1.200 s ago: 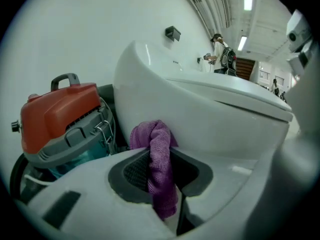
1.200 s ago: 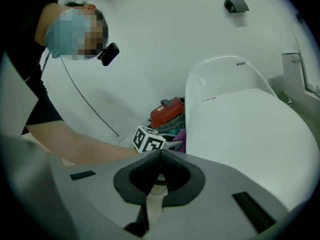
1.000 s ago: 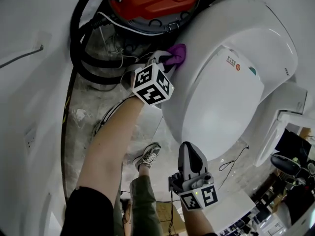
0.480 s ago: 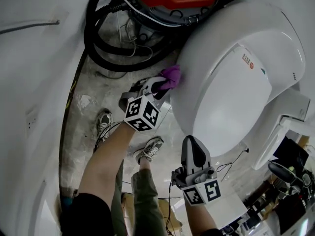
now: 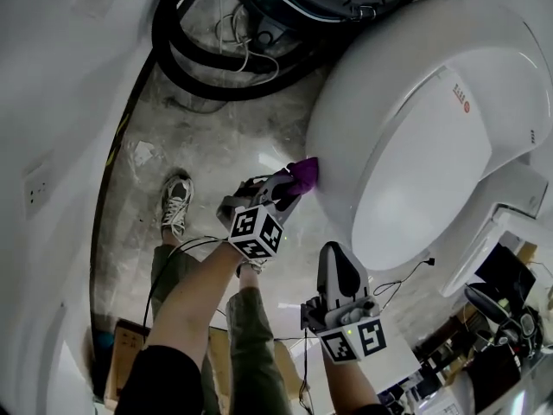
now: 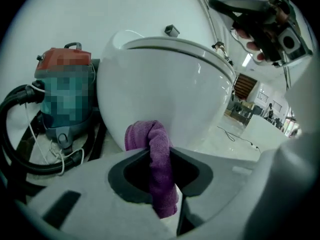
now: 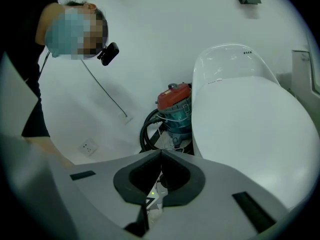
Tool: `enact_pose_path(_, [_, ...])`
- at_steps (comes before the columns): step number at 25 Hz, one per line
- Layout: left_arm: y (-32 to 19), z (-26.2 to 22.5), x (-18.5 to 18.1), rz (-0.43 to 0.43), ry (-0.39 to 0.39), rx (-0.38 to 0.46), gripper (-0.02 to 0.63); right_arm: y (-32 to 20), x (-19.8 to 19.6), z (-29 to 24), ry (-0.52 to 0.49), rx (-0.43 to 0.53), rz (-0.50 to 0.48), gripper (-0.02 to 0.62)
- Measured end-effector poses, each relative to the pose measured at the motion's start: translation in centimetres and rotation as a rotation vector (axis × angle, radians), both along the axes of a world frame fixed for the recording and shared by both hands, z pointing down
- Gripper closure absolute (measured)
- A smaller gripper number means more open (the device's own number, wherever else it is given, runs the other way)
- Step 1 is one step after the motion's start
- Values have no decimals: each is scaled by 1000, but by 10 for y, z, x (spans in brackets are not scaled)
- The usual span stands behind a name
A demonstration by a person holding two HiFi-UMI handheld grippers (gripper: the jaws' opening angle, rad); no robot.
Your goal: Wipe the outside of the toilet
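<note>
The white toilet [image 5: 415,102] fills the right of the head view, its lid closed. My left gripper [image 5: 289,184] is shut on a purple cloth [image 5: 303,174] and presses it against the front-left curve of the bowl. In the left gripper view the purple cloth [image 6: 156,159] hangs pinched between the jaws, its bunched end touching the toilet's bowl [image 6: 165,99]. My right gripper [image 5: 339,271] hovers below the toilet's front, jaws shut and empty. In the right gripper view the toilet's lid [image 7: 250,119] lies to the right of the right gripper [image 7: 160,156].
A red and teal vacuum cleaner [image 7: 175,111] with a thick black hose [image 5: 199,63] stands beside the toilet against the white wall [image 5: 52,145]. A person's legs and shoes [image 5: 176,202] stand on the marbled floor [image 5: 216,154]. A wall socket [image 7: 88,147] sits low.
My left gripper has slid the purple cloth down and round the bowl's side toward its front. The right gripper has stayed roughly where it was.
</note>
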State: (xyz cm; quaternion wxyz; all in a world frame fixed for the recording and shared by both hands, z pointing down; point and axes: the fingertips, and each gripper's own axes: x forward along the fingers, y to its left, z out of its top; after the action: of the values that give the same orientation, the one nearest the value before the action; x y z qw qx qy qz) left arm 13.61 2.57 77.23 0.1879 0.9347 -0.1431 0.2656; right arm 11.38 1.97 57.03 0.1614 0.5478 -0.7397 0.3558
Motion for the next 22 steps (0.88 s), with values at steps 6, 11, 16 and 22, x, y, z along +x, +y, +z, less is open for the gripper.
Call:
enact_pose_path(6, [-26,7,10,15,-5,8,518,-7,7,2,-1,-2,53,595])
enact_pose_path(11, [-85,7,4,-21,2,44,518,-21,10,4,2,5,97,595])
enact_pose_path(16, [-170,-3,10,-24,6,114,518,-39,15,1,-2,21,160,595])
enact_pose_path(22, [-245,-18,31,49,-18,195,518,-42,32,1,19,18,220,595])
